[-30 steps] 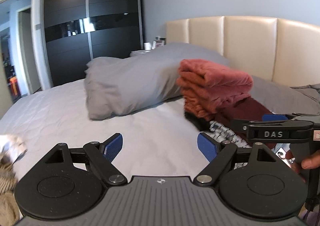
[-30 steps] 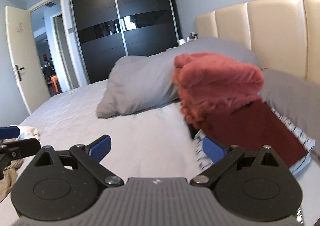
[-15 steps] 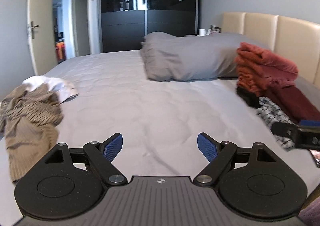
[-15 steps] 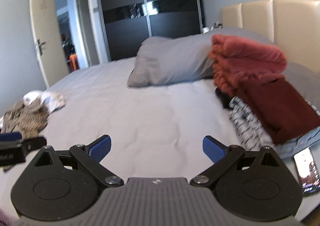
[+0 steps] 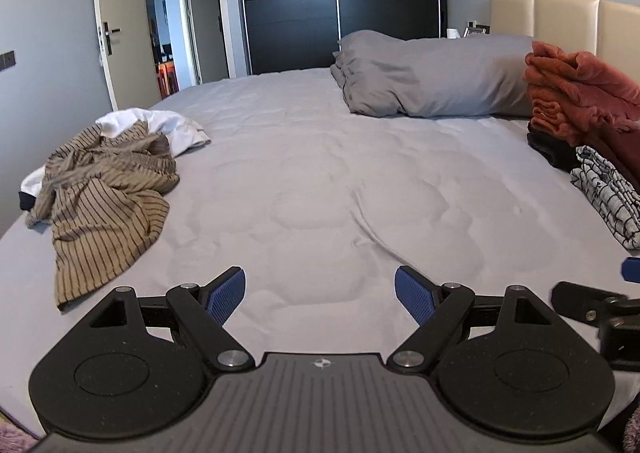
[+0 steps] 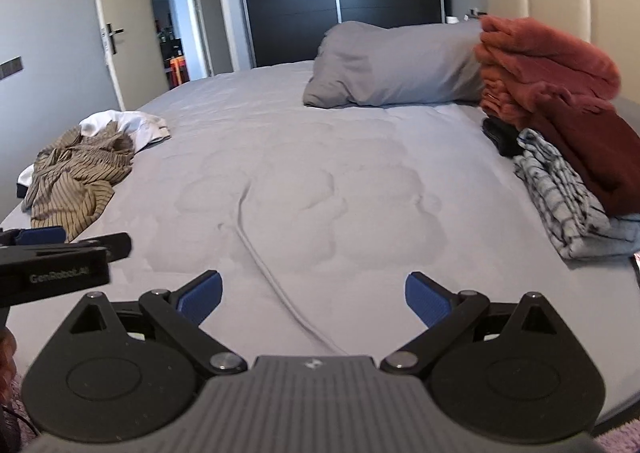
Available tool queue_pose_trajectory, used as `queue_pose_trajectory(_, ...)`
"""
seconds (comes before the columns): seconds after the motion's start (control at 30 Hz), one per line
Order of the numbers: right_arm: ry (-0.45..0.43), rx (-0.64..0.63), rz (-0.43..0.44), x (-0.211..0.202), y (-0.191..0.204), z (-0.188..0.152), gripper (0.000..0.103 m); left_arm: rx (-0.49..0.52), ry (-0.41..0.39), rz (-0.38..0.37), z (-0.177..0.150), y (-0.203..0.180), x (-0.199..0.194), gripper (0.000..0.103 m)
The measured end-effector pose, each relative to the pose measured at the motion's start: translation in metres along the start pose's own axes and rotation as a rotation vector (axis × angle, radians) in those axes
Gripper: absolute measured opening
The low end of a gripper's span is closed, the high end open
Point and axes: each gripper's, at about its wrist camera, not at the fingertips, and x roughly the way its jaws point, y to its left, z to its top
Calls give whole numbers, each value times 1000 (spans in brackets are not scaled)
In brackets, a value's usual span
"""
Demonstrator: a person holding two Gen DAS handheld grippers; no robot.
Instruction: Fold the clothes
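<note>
My left gripper (image 5: 320, 295) wide, empty; right gripper (image 6: 314, 295) wide, empty, both ready to grab. Striped shirt (image 5: 100, 205) crumpled, far left of pillow (image 5: 432, 73); folded stack (image 6: 560, 125) parked just right of pillow, leaving mid-bed clear for folding.

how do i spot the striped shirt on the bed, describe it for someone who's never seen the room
Start at the grey bed and go to its side nearest the open door, opposite the folded stack. The striped shirt lies crumpled there: tan with thin dark stripes, unlike the plain white garment bunched behind it.
</note>
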Motion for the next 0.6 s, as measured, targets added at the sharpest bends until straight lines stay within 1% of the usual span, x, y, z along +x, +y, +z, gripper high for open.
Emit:
queue_pose_trajectory(0.13, -11, -36, 0, 9, 6, 1, 99, 3, 1, -2, 3, -3, 11, 82)
queue_pose_trajectory(0.27, -17, -63, -15, 16, 7, 2, 99, 25, 5, 22, 3, -8, 18, 82)
queue_pose_trajectory(0.43, -4, -52, -16, 22, 6, 3, 99, 10, 26, 14, 3, -5, 23, 82)
queue_pose_trajectory(0.6, 3, -65, -4, 25, 10, 3, 99, 22, 16, 20, 5, -2, 20, 82)
